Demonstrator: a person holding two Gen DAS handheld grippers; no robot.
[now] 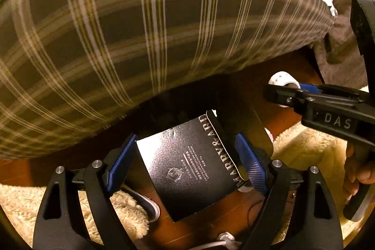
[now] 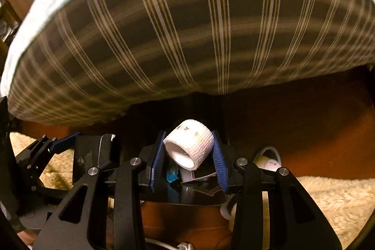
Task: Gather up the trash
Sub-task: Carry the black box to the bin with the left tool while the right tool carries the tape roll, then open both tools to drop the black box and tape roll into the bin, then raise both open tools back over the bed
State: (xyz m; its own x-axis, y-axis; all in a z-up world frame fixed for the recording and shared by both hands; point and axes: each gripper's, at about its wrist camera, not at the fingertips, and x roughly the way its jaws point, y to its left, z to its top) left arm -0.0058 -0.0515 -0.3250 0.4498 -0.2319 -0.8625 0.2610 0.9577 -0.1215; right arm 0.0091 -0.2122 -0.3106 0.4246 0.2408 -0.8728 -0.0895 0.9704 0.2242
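Observation:
My left gripper (image 1: 188,162) is shut on a black carton box (image 1: 187,168) with silver lettering, held between its blue pads above the wooden floor. The same box shows in the right wrist view (image 2: 91,156), at the left. My right gripper (image 2: 188,156) is shut on a white roll of bandage tape (image 2: 189,144) with a small printed pattern. The roll also shows in the left wrist view (image 1: 282,77), at the tip of the right gripper (image 1: 281,90). Below the roll a dark bin (image 2: 187,193) holds a blue scrap and other bits.
A big plaid cushion or mattress edge (image 1: 140,27) with white trim fills the upper half of both views (image 2: 187,27). A cream fluffy rug (image 2: 328,198) lies on the brown wooden floor (image 2: 304,121). White cables (image 1: 140,200) and a white slipper (image 2: 269,158) lie on the floor.

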